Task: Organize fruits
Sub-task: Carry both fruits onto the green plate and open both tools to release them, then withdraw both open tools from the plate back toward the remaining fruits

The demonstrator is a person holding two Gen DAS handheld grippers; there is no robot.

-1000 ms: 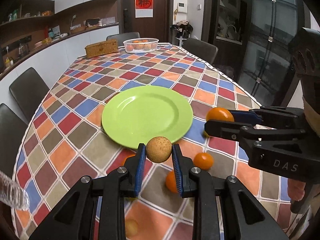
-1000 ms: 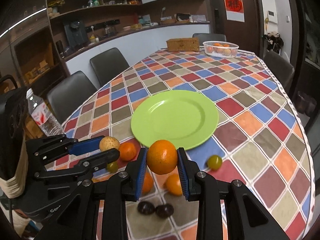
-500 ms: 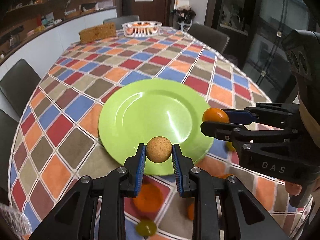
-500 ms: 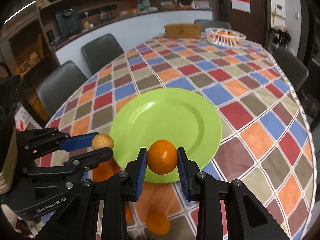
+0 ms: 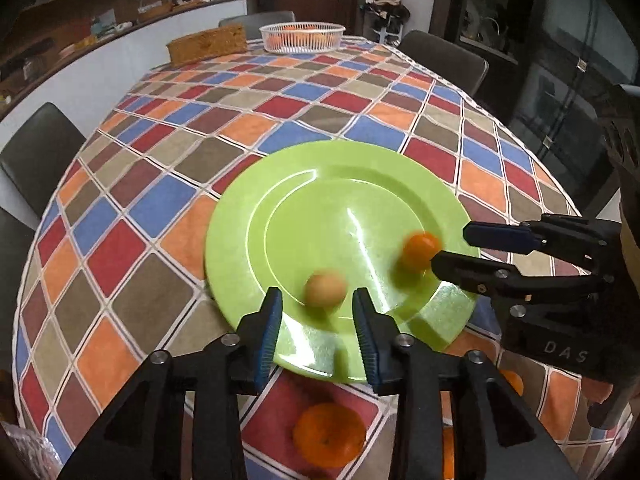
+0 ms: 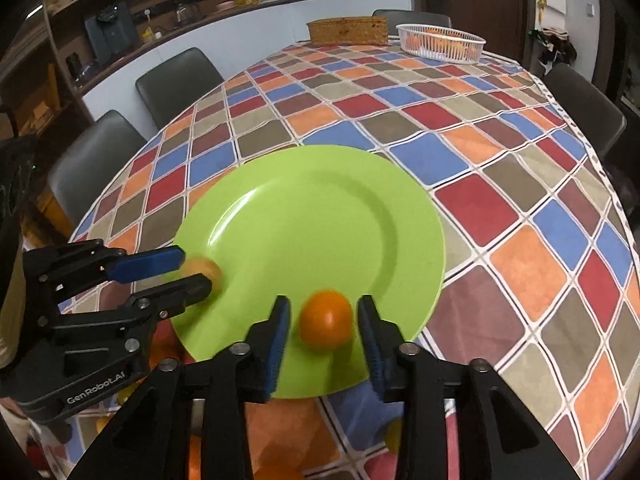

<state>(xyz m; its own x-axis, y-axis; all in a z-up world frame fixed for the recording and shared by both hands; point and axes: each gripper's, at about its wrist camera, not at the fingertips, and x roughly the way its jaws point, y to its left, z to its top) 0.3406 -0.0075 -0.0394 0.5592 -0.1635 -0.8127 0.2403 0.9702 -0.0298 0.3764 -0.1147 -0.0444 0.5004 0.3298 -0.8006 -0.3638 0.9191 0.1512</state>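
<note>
A green plate (image 5: 280, 208) (image 6: 304, 216) lies on the checked tablecloth. My left gripper (image 5: 318, 304) (image 6: 188, 272) is open over the plate's near edge. A blurred tan round fruit (image 5: 325, 289) (image 6: 206, 270) is free between its jaws, over the plate. My right gripper (image 6: 322, 320) (image 5: 452, 246) is open over the plate's right side. A blurred orange (image 6: 326, 319) (image 5: 419, 245) is free between its jaws, just off its tips in the left wrist view.
Another orange (image 5: 329, 439) lies on the cloth under my left gripper, with more fruit partly hidden beside it. A white basket of oranges (image 5: 302, 37) (image 6: 440, 45) and a woven box (image 5: 207, 43) stand at the far end. Chairs surround the table.
Both grippers moved forward over the plate and opened. The tan fruit and the orange have left the jaws and are dropping onto the plate, blurred.
</note>
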